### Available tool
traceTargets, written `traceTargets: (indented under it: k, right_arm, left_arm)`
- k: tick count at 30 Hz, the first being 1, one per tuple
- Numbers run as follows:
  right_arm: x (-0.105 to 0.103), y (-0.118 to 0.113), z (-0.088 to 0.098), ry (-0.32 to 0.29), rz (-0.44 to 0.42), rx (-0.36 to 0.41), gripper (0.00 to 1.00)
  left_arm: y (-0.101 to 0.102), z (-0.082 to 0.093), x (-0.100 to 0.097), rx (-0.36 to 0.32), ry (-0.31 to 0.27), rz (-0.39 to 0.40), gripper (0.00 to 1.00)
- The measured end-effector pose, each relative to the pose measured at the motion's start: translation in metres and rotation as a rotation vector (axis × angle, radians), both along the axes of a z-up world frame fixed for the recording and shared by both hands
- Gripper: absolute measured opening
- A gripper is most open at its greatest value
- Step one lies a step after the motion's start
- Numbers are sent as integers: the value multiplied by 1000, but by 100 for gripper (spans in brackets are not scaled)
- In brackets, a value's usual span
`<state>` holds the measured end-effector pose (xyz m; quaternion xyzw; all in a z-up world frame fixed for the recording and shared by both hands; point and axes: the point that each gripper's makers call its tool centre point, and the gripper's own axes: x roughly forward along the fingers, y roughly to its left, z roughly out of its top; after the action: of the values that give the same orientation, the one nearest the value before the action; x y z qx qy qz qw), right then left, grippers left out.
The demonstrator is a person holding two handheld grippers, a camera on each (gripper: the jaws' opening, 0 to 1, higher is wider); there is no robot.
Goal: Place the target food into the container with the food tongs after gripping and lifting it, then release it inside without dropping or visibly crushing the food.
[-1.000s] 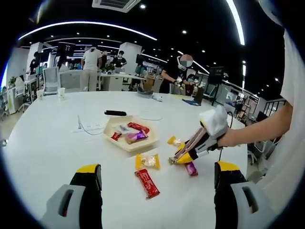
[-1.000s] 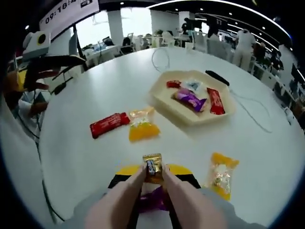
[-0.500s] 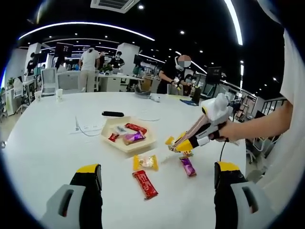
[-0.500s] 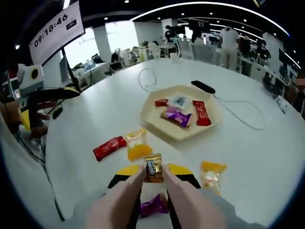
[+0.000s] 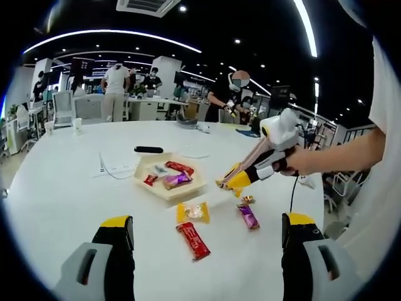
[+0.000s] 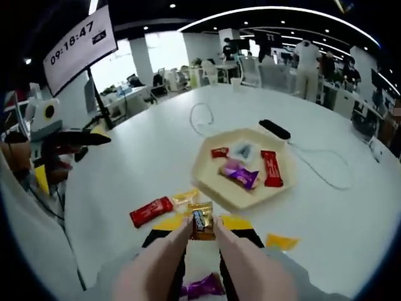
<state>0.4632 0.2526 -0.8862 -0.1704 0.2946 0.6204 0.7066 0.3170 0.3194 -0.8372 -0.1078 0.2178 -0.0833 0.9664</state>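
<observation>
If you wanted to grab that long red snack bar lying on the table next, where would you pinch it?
Pinch the red bar across its narrow middle, coming straight down from above. It lies flat on the white table, long and thin, with bare table along both long edges for the fingers.

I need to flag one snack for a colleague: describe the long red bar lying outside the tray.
On the round white table, find the beige hexagonal tray. Nearer the camera, past the yellow packet, lies the red bar, the lone long red wrapper on bare tabletop.
</observation>
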Motion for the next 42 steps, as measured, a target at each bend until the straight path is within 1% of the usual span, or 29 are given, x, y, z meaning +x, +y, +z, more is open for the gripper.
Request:
traceTargets:
  k: [2, 5, 7, 11, 16, 23, 29, 31, 35, 42]
  right_arm:
    - [1, 4, 5, -5, -1, 10, 19]
    - [-1, 13, 12, 3, -1, 32, 19]
    - [-3, 17, 14, -14, 18, 28, 19]
    - [-5, 21, 20, -28, 37, 35, 19]
    - [-3, 24, 28, -38, 36, 52, 19]
    - [2, 28, 38, -47, 25, 75, 19]
    - [6, 33, 44, -54, 18, 97, 19]
    - [6, 36, 48, -25, 1, 122, 19]
    - [5, 41, 50, -43, 11, 123, 19]
    - [16, 51, 61, -45, -36, 164, 19]
  left_arm:
    - [0, 1, 0, -4, -4, 4, 99]
    - [1, 1, -1, 0, -2, 6, 99]
    - [3, 1, -3, 1, 0, 11, 99]
    - [8, 1, -6, 1, 0, 29, 99]
    - [8, 0, -8, 2, 3, 35, 99]
    - [7, 3, -8, 3, -6, 43, 99]
    - [3, 3, -12, 6, -2, 42, 99]
    - [5, 4, -12, 6, -4, 48, 99]
    - [6, 5, -13, 7, -4, 54, 99]
    - [3, 6, -9, 4, -11, 46, 99]
